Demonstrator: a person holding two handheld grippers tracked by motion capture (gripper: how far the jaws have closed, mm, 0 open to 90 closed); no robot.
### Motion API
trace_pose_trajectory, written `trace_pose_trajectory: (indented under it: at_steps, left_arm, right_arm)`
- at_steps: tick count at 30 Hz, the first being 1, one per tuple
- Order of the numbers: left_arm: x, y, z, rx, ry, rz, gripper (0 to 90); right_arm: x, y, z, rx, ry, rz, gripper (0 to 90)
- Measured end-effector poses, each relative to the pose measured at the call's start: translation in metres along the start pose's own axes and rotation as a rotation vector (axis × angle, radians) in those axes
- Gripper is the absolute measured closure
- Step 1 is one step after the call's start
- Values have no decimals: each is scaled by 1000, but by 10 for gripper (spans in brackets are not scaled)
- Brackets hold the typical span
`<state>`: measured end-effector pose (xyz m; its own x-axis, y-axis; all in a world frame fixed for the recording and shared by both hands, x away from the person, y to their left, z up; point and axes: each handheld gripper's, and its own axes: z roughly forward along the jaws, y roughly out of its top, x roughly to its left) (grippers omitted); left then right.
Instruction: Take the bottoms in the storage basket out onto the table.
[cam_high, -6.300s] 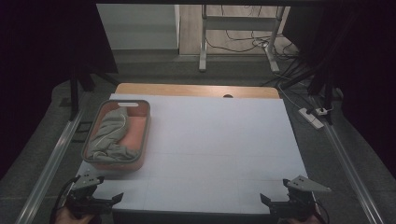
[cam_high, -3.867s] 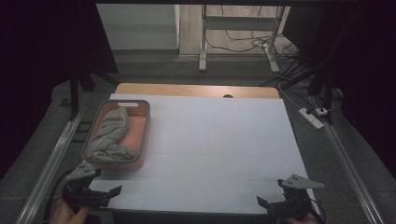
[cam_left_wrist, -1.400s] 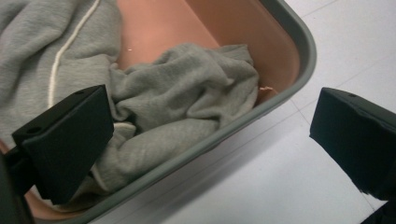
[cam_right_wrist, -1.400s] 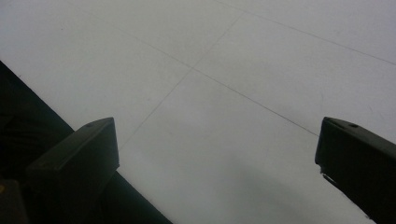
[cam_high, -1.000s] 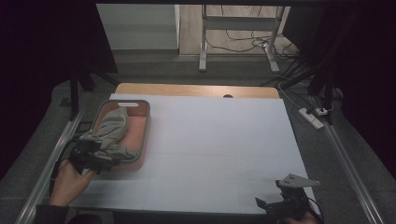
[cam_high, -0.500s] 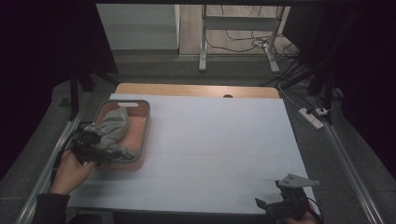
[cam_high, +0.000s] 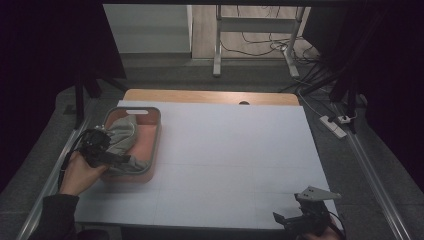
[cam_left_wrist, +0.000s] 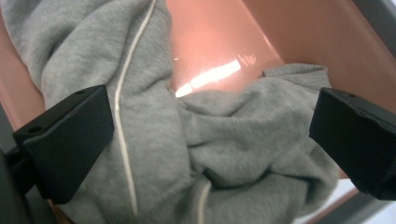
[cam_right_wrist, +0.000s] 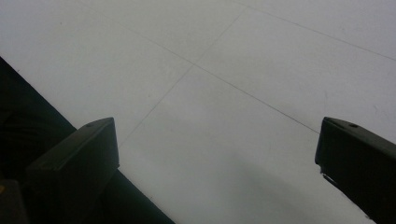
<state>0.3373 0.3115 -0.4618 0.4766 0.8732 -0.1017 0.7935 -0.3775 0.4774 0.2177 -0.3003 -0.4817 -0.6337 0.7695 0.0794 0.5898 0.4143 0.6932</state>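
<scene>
A crumpled grey garment (cam_high: 121, 139) with a pale seam lies in a pink basket (cam_high: 154, 131) with a grey rim at the table's left side. My left gripper (cam_high: 116, 159) hovers over the basket's near end, held by a hand. In the left gripper view the jaws stand wide apart just above the grey garment (cam_left_wrist: 219, 140), left gripper (cam_left_wrist: 210, 135) open, nothing pinched. My right gripper (cam_high: 292, 220) rests at the table's front right edge. In the right gripper view the right gripper (cam_right_wrist: 215, 163) is open over the bare white table (cam_right_wrist: 243, 70).
The white table (cam_high: 235, 150) spreads wide between the basket and the right gripper. A wooden strip (cam_high: 210, 96) runs along its far edge. Metal rails flank both sides, and a power strip (cam_high: 334, 126) with cables lies on the floor at the right.
My left gripper has travelled from the front left corner up over the basket and now sits just above the garment. The right gripper has stayed near the front right edge.
</scene>
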Motion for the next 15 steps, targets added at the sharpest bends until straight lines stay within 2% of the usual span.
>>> trace_pose_trajectory:
  at_steps: [2,7,12,15]
  left_arm:
    - [3,2,2,6,-3,7,6]
    - [8,7,12,60,-12,14,0]
    - [9,6,17,89,-15,12,0]
    - [9,3,23,120,-6,32,0]
  right_arm:
    - [0,0,0,0,0,-1,0]
    - [1,0,0,4,-4,-3,0]
    - [1,0,1,5,-3,-4,0]
    - [1,0,1,8,-4,-9,0]
